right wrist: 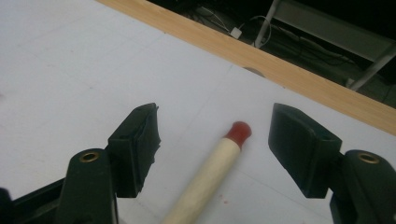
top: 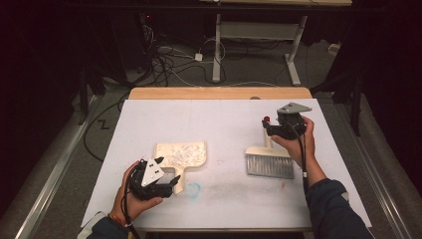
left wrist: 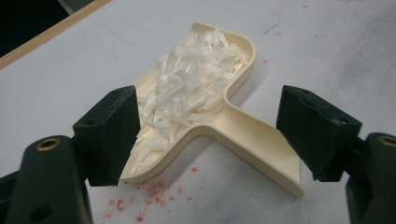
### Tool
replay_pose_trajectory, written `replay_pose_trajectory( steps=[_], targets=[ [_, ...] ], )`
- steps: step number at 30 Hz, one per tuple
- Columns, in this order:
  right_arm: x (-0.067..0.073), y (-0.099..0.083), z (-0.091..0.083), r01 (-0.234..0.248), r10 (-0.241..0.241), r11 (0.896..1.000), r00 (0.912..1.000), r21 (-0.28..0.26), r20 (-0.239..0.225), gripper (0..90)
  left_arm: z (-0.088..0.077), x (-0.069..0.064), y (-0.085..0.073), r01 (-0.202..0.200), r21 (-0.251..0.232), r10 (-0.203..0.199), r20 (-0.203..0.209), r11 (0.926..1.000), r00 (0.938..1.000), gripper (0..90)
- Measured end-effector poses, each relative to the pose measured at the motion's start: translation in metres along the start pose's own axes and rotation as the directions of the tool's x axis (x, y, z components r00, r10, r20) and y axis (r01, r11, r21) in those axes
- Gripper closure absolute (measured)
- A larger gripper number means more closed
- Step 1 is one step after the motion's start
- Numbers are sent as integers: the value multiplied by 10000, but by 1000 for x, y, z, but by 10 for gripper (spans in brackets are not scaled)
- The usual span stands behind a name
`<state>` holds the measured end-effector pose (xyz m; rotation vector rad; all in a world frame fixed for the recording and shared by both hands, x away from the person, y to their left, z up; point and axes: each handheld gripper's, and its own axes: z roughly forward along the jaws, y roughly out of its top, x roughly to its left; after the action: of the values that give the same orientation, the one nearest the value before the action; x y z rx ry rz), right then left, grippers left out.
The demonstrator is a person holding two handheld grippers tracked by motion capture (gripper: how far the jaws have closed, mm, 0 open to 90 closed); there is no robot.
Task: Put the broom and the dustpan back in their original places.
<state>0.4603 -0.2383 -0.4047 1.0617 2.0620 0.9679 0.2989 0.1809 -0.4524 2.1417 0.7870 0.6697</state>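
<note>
High view: white table (top: 224,114), wooden far edge (top: 219,93), dark room.

The dustpan (left wrist: 219,116) lies flat on the table (top: 224,114) with the shreds (left wrist: 191,84) heaped in its pan. Its handle runs back between the fingers (left wrist: 112,135) of the left gripper (top: 171,181), neither finger touching it, the pan just beyond their tips. Well apart to the right lies the brush (top: 269,162), its bristles toward the near edge of the table. Its handle (right wrist: 210,177) lies between the fingers (right wrist: 301,147) of the right gripper (top: 268,127), clear of both, its tip reaching just past them toward the far edge.
</note>
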Motion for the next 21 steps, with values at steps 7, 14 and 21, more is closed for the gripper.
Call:
replay_pose_trajectory(
  steps=[7,14,21],
  targets=[
    [3,-1,-24,-166,145,9973,9994,-714,-304,333,-2,-1,-3,-4,-139,2,-134,9999,9999,216],
    [10,-3,-54,-15,-67,9903,9982,-1387,-588,322,-3,-6,-5,-233,-77,230,-338,9997,9992,215],
    [13,-16,-80,-25,-70,9807,9988,-1954,-475,255,-1,-7,-7,-493,180,500,-423,9986,9979,199]
  ],
)
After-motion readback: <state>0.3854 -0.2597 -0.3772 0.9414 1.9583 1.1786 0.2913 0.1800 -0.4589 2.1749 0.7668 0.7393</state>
